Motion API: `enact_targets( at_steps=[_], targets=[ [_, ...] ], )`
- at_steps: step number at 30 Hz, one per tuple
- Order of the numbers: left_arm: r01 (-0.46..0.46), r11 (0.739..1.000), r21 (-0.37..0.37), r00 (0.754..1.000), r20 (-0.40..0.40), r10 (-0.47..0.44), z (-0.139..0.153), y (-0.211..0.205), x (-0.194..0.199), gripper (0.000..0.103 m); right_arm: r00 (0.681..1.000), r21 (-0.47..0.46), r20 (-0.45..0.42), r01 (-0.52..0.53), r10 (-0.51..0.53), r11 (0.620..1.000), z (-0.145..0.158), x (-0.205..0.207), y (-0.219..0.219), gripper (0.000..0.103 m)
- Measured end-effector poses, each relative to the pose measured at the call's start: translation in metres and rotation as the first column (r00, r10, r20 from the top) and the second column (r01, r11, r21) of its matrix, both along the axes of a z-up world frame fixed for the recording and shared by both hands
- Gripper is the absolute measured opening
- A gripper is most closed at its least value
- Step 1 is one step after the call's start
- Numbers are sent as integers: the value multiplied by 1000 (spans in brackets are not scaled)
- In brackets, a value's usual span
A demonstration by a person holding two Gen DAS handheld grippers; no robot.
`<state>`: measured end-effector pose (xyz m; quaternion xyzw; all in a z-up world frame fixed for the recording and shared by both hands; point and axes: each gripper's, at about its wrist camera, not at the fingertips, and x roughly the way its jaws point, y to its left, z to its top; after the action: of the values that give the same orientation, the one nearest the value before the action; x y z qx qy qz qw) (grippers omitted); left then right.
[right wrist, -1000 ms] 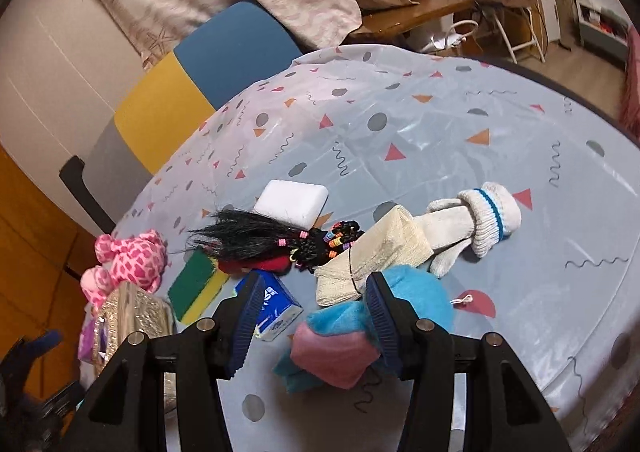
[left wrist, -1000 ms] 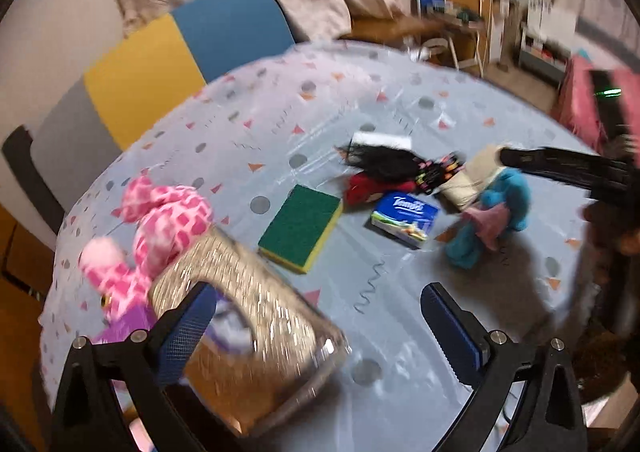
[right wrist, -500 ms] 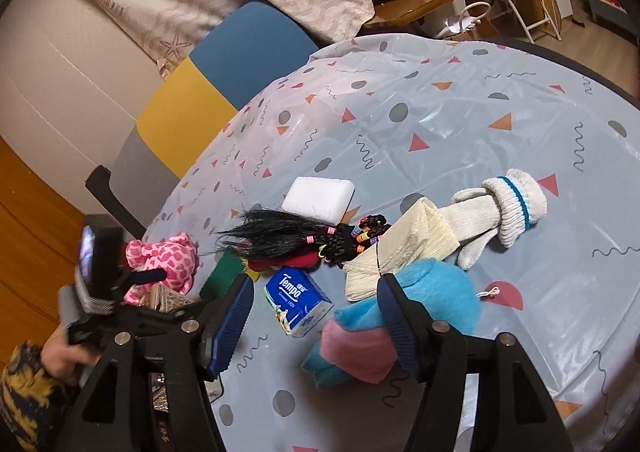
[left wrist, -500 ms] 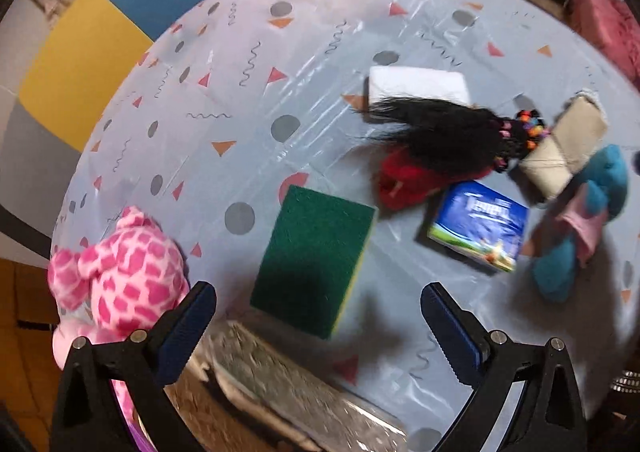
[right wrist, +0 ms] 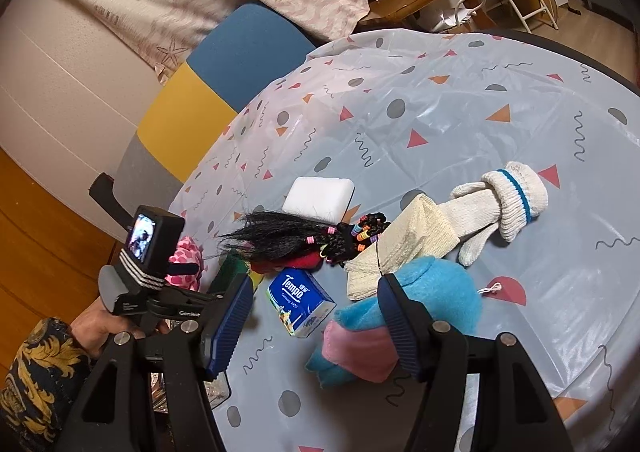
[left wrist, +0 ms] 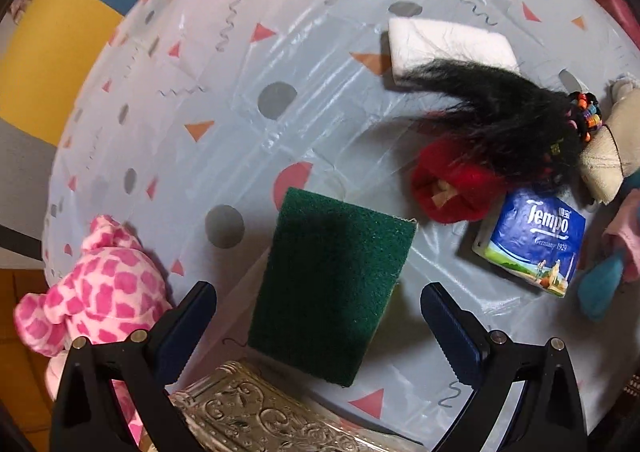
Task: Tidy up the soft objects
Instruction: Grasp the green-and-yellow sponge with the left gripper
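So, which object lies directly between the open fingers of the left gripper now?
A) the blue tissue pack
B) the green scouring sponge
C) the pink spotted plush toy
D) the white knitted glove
B: in the left wrist view, the green scouring sponge lies on the table between the spread fingers of the left gripper, untouched.

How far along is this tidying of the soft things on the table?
Barely begun, it seems. Nothing looks sorted: the green sponge, black hair bundle, tissue pack, blue plush and white glove all lie loose on the table. The left gripper hangs open over the sponge, likely its first pick. The right gripper is open and empty.
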<state>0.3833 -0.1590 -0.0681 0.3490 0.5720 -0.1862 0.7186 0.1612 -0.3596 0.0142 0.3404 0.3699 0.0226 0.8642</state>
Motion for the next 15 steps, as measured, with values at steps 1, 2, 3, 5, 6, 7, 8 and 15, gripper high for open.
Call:
enact_targets(
  at_steps=[1, 2, 3, 5, 6, 7, 8, 15],
  targets=[
    [-5, 1000, -5, 1000, -9, 5, -1, -1, 1, 85, 1000, 0, 1, 1, -1, 1000, 0, 0, 0, 66],
    [-15, 1000, -9, 1000, -26, 14, -3, -2, 2, 77, 1000, -2, 2, 3, -3, 1000, 0, -1, 0, 66],
    [-21, 1000, -4, 999, -47, 21, -6, -2, 3, 72, 1000, -4, 2, 5, -5, 1000, 0, -1, 0, 66],
    [-6, 999, 44, 999, -48, 8, -14, -5, 2, 69, 1000, -3, 2, 8, -8, 1000, 0, -1, 0, 66],
    [5, 998, 62, 999, -36, -2, -16, -6, 2, 66, 1000, -3, 2, 10, -10, 1000, 0, -1, -1, 66],
    [4, 998, 62, 1000, -29, -3, -15, -6, 1, 62, 1000, -6, 3, 14, -14, 1000, 1, -1, -1, 66],
    [0, 998, 55, 1000, -22, 1, -13, -6, 1, 54, 1000, -10, 5, 19, -19, 1000, 1, -1, -1, 66],
    [23, 999, -26, 999, 49, -22, 21, -1, -17, 33, 999, -18, 4, 34, -34, 999, 1, -2, -4, 66]
  ],
)
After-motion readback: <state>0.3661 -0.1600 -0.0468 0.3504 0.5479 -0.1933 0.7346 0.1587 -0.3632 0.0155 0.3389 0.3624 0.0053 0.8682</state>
